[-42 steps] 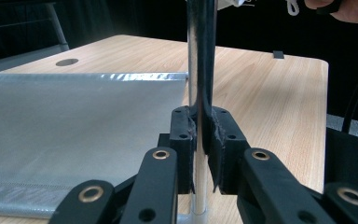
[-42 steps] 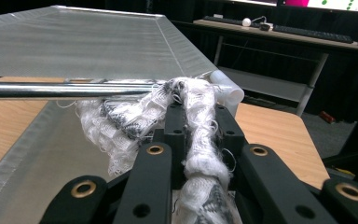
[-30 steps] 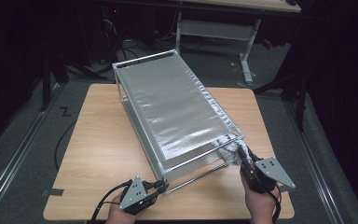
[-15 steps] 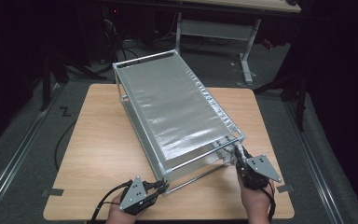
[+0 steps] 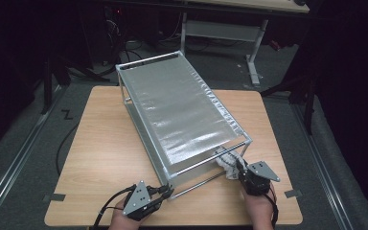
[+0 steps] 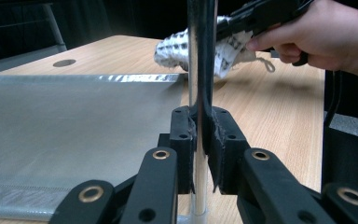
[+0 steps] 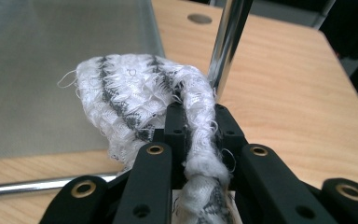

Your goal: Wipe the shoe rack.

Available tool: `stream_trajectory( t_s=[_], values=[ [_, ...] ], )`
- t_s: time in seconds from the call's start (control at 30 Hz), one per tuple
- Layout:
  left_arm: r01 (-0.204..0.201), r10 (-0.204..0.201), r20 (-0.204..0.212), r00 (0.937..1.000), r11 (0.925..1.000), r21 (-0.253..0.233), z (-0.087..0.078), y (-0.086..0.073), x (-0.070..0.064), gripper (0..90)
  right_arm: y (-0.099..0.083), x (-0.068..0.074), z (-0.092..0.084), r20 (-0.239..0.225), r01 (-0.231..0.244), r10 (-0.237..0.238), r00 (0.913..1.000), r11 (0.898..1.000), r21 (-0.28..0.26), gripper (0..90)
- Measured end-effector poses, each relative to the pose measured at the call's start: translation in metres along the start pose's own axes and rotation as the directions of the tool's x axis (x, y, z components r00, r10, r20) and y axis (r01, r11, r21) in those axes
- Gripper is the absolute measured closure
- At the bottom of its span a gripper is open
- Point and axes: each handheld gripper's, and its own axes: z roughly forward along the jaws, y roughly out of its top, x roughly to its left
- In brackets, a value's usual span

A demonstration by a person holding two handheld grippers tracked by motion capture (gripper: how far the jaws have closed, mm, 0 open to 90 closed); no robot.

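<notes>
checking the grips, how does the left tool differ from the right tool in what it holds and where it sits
The left tool is clamped on a shiny upright post of the metal rack; the right tool is clamped on a white cloth with grey stripes.
The left tool sits at the rack's near left corner, the right tool at its near right corner, cloth against the post there.
Both are shut on something.

My right tool (image 7: 193, 122) is black with brass-coloured rivets, clamped on a white cloth (image 7: 135, 98) striped in grey. My left tool (image 6: 199, 130), black too, pinches the rack's (image 5: 182, 108) shiny silver post. The counter (image 5: 100, 148) is light wood-grain.
</notes>
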Motion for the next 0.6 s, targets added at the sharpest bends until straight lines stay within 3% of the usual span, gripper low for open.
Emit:
stream_trajectory(
  t_s=[0.37, 0.6],
  values=[
    [-0.004, 0.004, 0.004, 1.0, 1.0, 0.004, 0.0, 0.001, 0.0, 80.6, -0.018, -0.002, 0.012, -0.026, -0.017, 0.02, 0.9995, 0.994, 0.106, 79.2],
    [-0.003, 0.003, 0.008, 1.0, 1.0, 0.004, 0.001, 0.001, 0.001, 80.6, -0.011, 0.0, 0.003, -0.003, -0.001, 0.002, 1.0, 0.999, 0.05, 79.3]
  ],
)
